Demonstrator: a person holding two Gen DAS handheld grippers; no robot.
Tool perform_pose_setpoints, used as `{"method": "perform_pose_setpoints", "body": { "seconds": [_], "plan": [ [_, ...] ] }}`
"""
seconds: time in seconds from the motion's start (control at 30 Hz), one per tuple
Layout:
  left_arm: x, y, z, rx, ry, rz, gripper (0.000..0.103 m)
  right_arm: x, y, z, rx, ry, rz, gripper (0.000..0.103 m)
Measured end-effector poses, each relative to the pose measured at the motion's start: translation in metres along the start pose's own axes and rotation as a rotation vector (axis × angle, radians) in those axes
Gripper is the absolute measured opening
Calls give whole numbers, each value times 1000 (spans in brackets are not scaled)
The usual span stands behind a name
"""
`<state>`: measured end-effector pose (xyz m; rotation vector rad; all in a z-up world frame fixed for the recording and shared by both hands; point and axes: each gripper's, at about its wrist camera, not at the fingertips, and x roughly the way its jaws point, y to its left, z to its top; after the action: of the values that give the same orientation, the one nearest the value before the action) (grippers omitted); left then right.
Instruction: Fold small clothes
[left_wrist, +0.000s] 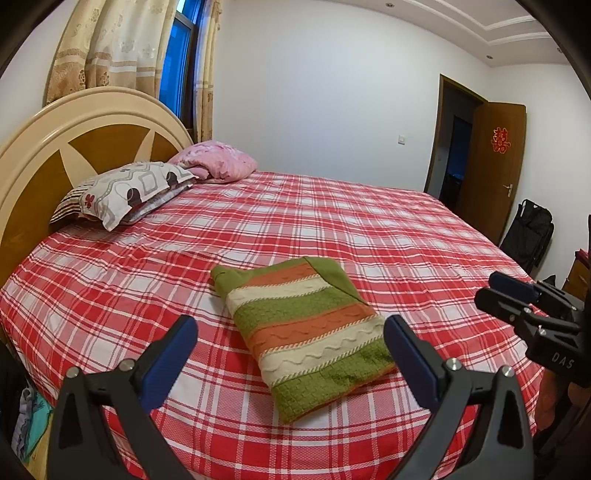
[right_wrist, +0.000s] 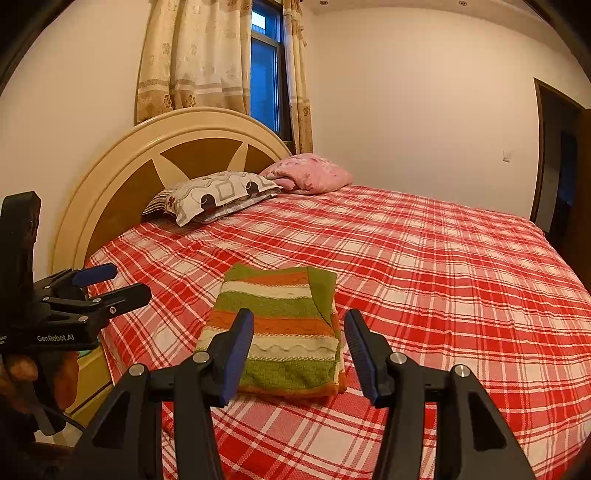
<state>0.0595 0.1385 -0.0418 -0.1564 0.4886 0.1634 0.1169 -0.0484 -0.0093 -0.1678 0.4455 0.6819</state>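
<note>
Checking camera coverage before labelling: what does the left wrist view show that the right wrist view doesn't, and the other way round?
Left wrist only: the brown door with a red paper decoration, a black bag on the floor beside it, and the right gripper seen from the side.

Right wrist only: the left gripper from the side, with the hand holding it.

Both: the folded striped sweater on the red plaid bed, two pillows, the headboard, curtains and window. Both grippers have open jaws, holding nothing.

Lighting and picture quality: even indoor light, both views sharp.
Recessed ceiling lights (left_wrist: 388, 4) give soft, faint shadows; window (right_wrist: 264, 70) shows dusk blue (right wrist view warmer in tint); fisheye bends walls, corners vignetted black; no glare or blur.
</note>
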Motion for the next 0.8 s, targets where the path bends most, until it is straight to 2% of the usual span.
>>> {"method": "perform_pose_setpoints", "body": {
  "seconds": [0.6, 0.8],
  "plan": [
    [-1, 4, 3, 0, 9, 14, 103, -6, 2, 3, -1, -21, -4, 52],
    [-7, 3, 8, 12, -18, 18, 103, -9, 2, 5, 4, -37, -9, 53]
  ]
}}
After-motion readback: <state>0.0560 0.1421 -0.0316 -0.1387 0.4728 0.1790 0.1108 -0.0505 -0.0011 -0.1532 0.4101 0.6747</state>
